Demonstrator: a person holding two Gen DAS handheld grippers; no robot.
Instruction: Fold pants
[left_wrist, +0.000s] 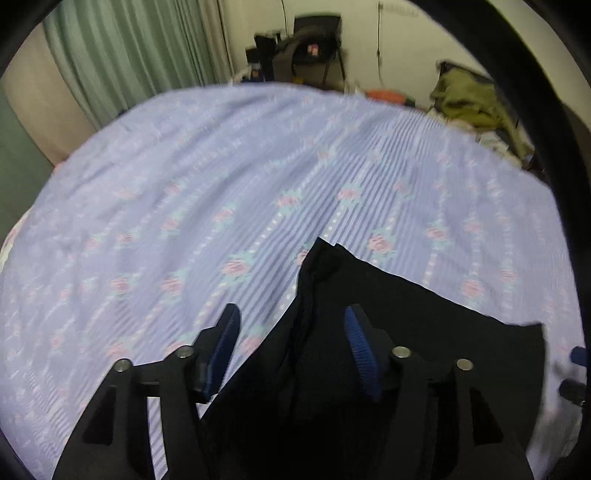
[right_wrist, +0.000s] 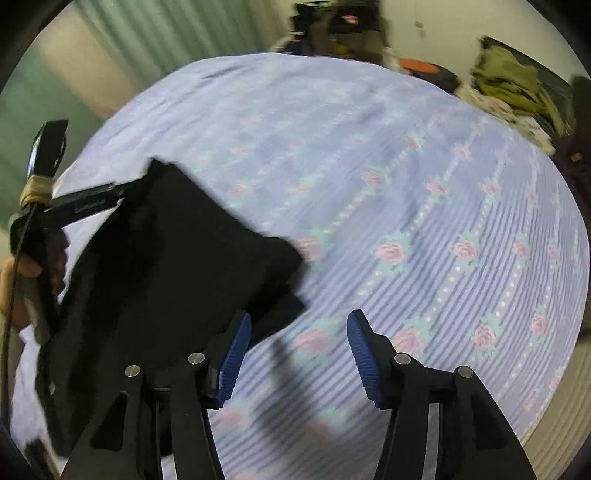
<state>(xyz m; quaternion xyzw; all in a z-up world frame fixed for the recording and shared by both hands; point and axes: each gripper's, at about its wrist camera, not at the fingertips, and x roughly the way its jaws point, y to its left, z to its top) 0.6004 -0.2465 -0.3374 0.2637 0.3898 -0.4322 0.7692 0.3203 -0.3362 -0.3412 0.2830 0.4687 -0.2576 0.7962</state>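
Note:
Black pants (left_wrist: 388, 332) lie folded on a lilac flowered bedsheet (left_wrist: 221, 166). In the left wrist view my left gripper (left_wrist: 291, 343) is open, its blue pads wide apart over the pants' left edge, with nothing held. In the right wrist view the pants (right_wrist: 177, 266) lie to the left, and my right gripper (right_wrist: 299, 350) is open and empty over the sheet (right_wrist: 424, 184), just right of the pants' near corner. The left gripper's body (right_wrist: 85, 203) shows at the far left, beside the pants' far corner.
Green curtains (left_wrist: 129, 51) hang behind the bed on the left. A dark chair with bags (left_wrist: 303, 48) stands past the far edge. A pile of olive clothes (left_wrist: 469, 96) lies at the far right corner of the bed.

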